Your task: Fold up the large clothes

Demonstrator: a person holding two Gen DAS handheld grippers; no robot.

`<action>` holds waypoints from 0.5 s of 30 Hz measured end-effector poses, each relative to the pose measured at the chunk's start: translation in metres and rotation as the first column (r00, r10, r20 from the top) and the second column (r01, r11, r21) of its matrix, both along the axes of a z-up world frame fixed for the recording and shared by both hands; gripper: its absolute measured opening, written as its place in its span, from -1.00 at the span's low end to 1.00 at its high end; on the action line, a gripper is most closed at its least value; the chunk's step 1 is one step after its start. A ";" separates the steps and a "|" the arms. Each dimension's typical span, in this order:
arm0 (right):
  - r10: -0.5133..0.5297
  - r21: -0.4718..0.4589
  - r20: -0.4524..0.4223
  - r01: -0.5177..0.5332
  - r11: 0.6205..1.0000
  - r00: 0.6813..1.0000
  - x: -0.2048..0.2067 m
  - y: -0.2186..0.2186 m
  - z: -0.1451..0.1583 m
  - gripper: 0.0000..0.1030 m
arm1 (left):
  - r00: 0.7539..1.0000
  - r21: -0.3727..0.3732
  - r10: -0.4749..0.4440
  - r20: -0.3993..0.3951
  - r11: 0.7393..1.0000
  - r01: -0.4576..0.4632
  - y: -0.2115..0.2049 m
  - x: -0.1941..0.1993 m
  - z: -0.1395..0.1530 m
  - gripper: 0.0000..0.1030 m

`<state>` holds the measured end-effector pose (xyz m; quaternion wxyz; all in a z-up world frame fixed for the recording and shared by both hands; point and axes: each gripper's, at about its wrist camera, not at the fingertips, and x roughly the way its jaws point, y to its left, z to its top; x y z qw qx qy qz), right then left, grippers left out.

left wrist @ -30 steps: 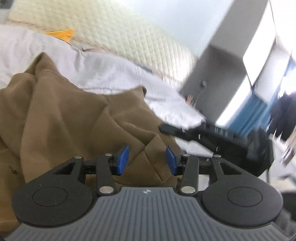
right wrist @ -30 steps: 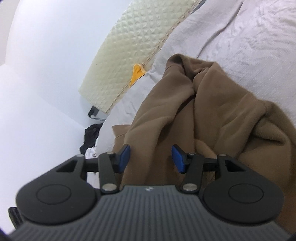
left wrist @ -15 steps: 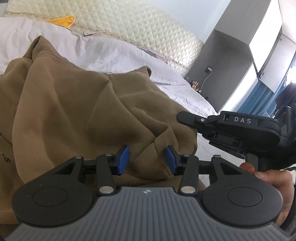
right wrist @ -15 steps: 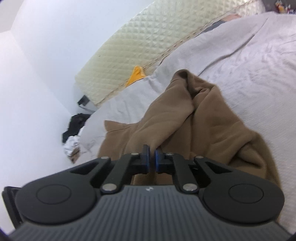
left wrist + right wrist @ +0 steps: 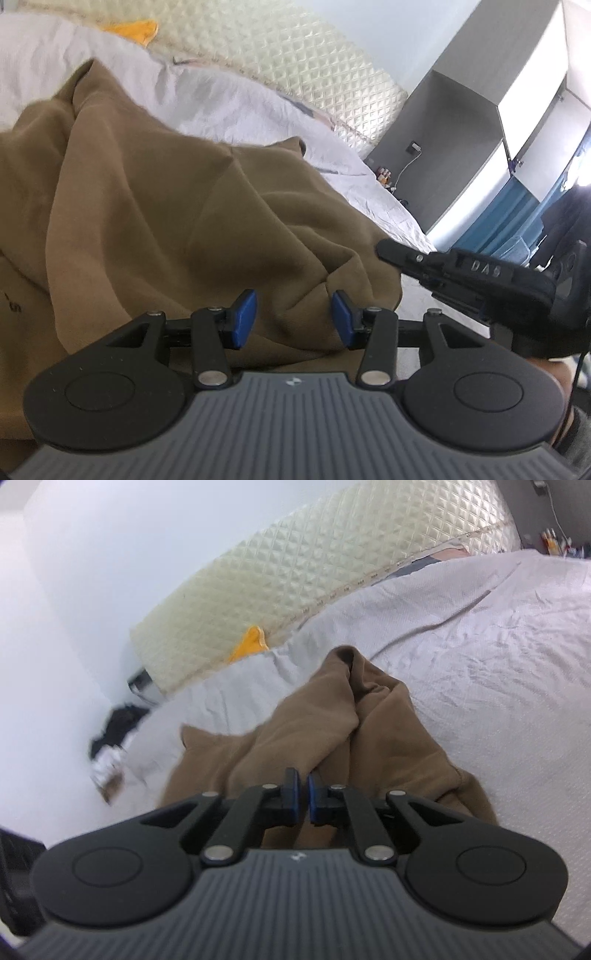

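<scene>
Brown garment apparently lifted further.

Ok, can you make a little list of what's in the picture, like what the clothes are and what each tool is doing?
clothing: brown sweatshirt, crumpled, not folded yet
surface: bed with pale grey sheet
left tool: open, fabric lying between its blue pads
right tool: shut on a pinch of the sweatshirt
behind: cream quilted headboard, orange cloth beside it
</scene>
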<state>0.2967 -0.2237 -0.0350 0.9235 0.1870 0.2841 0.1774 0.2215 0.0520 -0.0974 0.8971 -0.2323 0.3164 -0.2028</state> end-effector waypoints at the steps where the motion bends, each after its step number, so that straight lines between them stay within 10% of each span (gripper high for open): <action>1: 0.000 -0.028 -0.011 0.000 1.000 1.000 0.001 0.003 -0.001 -0.83 | 1.000 0.006 -0.006 -0.009 1.000 0.006 -0.001 0.001 -0.002 0.00; 15: -0.016 -0.287 -0.161 -0.031 0.957 0.987 0.021 0.028 -0.052 -0.81 | 0.995 0.165 -0.049 -0.085 0.984 0.063 -0.035 0.019 -0.023 0.01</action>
